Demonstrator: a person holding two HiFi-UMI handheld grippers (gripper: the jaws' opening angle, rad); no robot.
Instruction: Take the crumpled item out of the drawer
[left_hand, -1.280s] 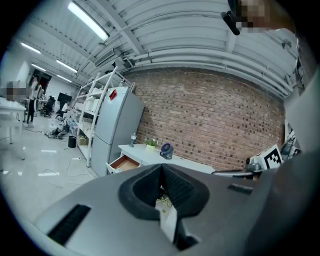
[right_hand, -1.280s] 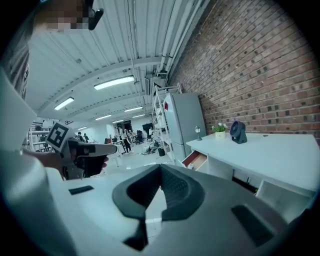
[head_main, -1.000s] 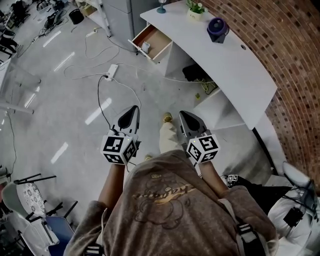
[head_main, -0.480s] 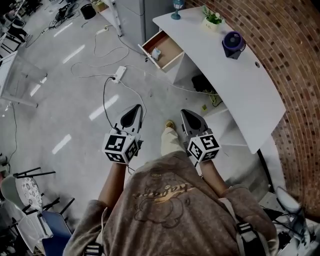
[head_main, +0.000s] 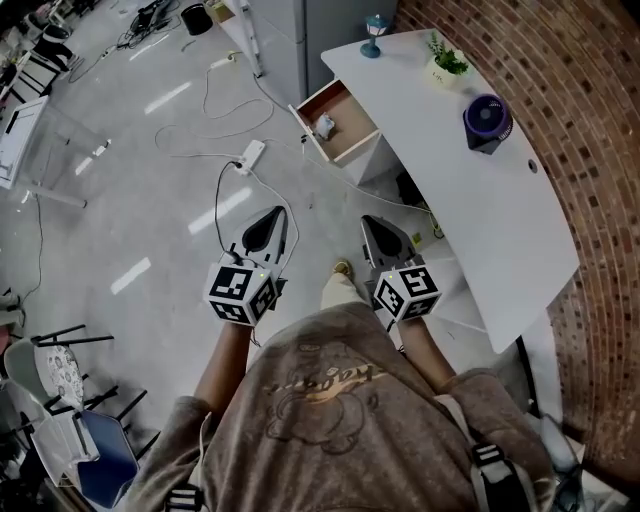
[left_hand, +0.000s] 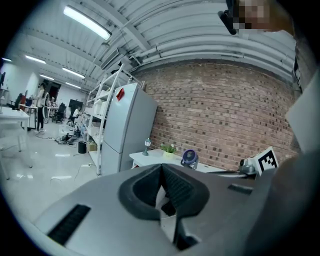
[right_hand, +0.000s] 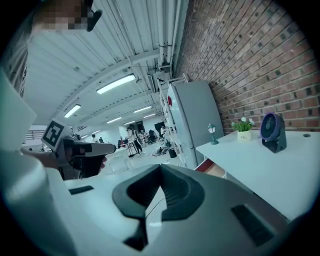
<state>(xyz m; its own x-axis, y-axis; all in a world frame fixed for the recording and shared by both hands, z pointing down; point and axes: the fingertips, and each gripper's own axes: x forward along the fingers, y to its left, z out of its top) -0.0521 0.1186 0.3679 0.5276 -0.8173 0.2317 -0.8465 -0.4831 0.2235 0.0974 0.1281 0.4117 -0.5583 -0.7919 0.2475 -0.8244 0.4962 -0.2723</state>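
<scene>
The open wooden drawer (head_main: 341, 121) sticks out of the white desk (head_main: 470, 200) at the far end, and a small pale crumpled item (head_main: 325, 125) lies inside it. Both grippers are held low in front of the person, well short of the drawer. In the head view my left gripper (head_main: 268, 218) points forward with its jaws together and nothing in them. My right gripper (head_main: 374, 226) is likewise shut and empty. The right gripper view shows the drawer (right_hand: 213, 169) ahead beside the desk (right_hand: 265, 165). The crumpled item is hidden in both gripper views.
On the desk stand a purple fan (head_main: 487, 122), a potted plant (head_main: 447, 62) and a small lamp (head_main: 374, 31). A power strip (head_main: 250, 155) with cables lies on the floor left of the drawer. A grey fridge (left_hand: 127, 125) stands behind the desk. Chairs (head_main: 60, 400) sit at the lower left.
The desk and drawer have shifted right and slightly nearer in the head view as the person moves. Both grippers keep the same pose, shut and empty.
</scene>
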